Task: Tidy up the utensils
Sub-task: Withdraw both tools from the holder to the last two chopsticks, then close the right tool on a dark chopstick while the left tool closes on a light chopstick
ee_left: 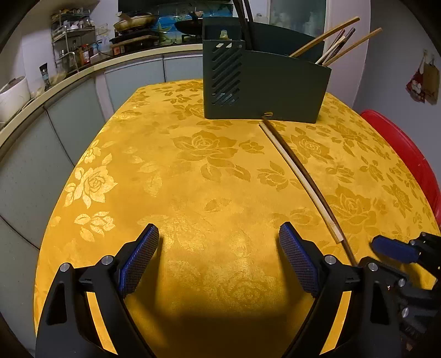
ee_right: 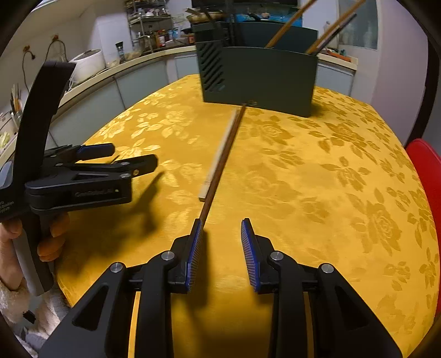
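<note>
Two chopsticks lie side by side on the yellow tablecloth, a pale one (ee_left: pixel 335 232) (ee_right: pixel 205 190) and a longer dark brown one (ee_left: pixel 348 252) (ee_right: pixel 208 203). Their far ends touch the base of the dark grey utensil holder (ee_left: pixel 264 82) (ee_right: pixel 264 79), which has several chopsticks (ee_left: pixel 328 38) (ee_right: pixel 286 24) standing in its right end. My left gripper (ee_left: pixel 219 234) (ee_right: pixel 129 157) is open wide over bare cloth, left of the pair. My right gripper (ee_right: pixel 222 224) (ee_left: pixel 397 247) has a narrow gap with nothing in it. The dark chopstick's near end lies just at its left fingertip (ee_right: pixel 199 224).
A red seat (ee_left: pixel 408 154) (ee_right: pixel 425 165) stands at the table's right edge. A kitchen counter (ee_left: pixel 82 71) with a rack, bottles and a white cooker (ee_right: pixel 88 64) curves behind the table on the left. A hand (ee_right: pixel 52 239) holds the left gripper's handle.
</note>
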A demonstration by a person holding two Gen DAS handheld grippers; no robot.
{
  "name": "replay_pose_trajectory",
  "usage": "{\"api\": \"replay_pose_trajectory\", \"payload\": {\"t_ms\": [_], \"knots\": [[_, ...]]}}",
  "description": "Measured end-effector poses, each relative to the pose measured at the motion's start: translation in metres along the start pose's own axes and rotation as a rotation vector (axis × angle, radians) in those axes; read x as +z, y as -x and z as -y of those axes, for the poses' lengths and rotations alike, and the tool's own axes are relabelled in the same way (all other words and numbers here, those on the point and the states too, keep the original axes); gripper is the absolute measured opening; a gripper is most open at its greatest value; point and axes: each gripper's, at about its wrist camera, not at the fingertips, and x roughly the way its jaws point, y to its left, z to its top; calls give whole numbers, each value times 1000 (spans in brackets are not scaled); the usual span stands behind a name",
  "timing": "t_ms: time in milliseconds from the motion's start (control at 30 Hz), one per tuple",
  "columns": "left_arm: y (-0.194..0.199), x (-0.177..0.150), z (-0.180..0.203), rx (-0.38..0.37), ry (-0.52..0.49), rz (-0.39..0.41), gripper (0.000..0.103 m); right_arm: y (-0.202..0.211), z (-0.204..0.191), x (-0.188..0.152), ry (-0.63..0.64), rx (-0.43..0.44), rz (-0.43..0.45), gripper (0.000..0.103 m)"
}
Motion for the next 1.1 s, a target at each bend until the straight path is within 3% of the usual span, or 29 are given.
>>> {"api": "replay_pose_trajectory", "payload": {"t_ms": [333,500,700,1100], "knots": [[-1,0,0,-1,10,-7,86,-2,-12,1,-15,49,1,28],[-1,0,1,2,7,-2,86,-5,-18,0,24,17,2,28],[1,-1,3,16,-14,6,86,-5,-12,0,30,-22,1,8],[3,-3,8,42,-51,22,86,-3,8,-2,-3,-87,-8,6]]}}
